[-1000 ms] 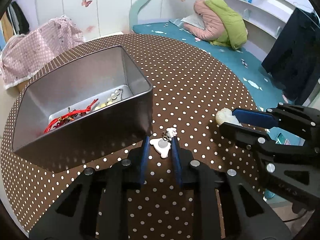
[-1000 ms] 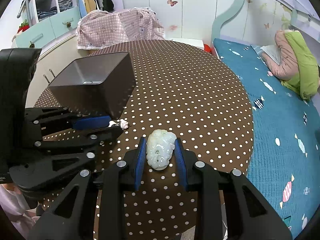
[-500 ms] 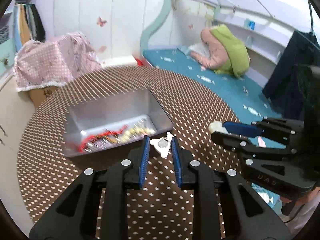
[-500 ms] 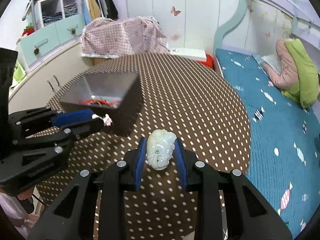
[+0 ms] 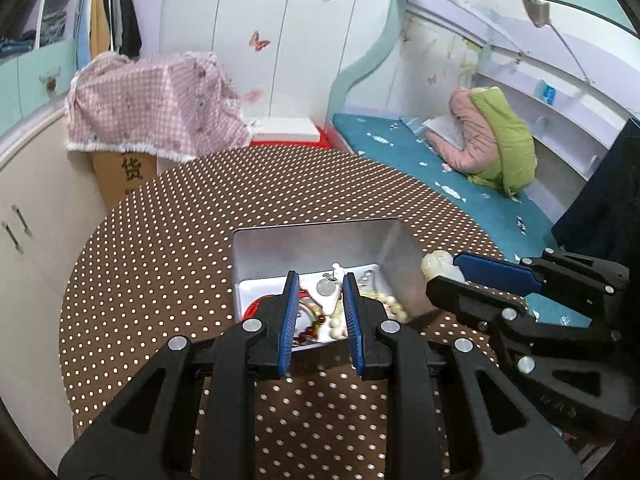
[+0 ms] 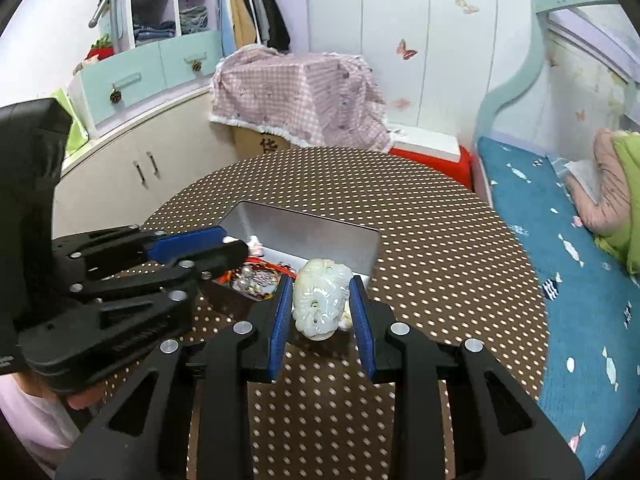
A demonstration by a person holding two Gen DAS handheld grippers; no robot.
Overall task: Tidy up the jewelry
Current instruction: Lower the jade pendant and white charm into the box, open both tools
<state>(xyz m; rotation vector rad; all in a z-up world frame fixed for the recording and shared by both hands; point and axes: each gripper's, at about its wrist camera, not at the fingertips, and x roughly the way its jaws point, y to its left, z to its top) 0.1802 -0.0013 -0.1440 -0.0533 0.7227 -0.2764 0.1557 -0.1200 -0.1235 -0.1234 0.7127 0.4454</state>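
A silver metal tin (image 5: 304, 248) sits on the dotted round table and holds red cord, beads and other jewelry (image 5: 316, 320); it also shows in the right wrist view (image 6: 320, 236). My left gripper (image 5: 319, 280) is shut on a small white charm with a silver disc (image 5: 329, 290), held above the tin's open top. My right gripper (image 6: 320, 284) is shut on a pale carved jade pendant (image 6: 320, 304), held over the tin's near right edge. The jade pendant also shows in the left wrist view (image 5: 438, 264).
The brown dotted round table (image 5: 192, 216) carries the tin. A bed with blue cover (image 5: 460, 184) lies to the right. A box under pink checked cloth (image 5: 152, 108) and white cabinets (image 6: 132, 160) stand behind the table.
Both grippers have risen and moved over the tin with their pieces still held. The view into the tin is now from above.
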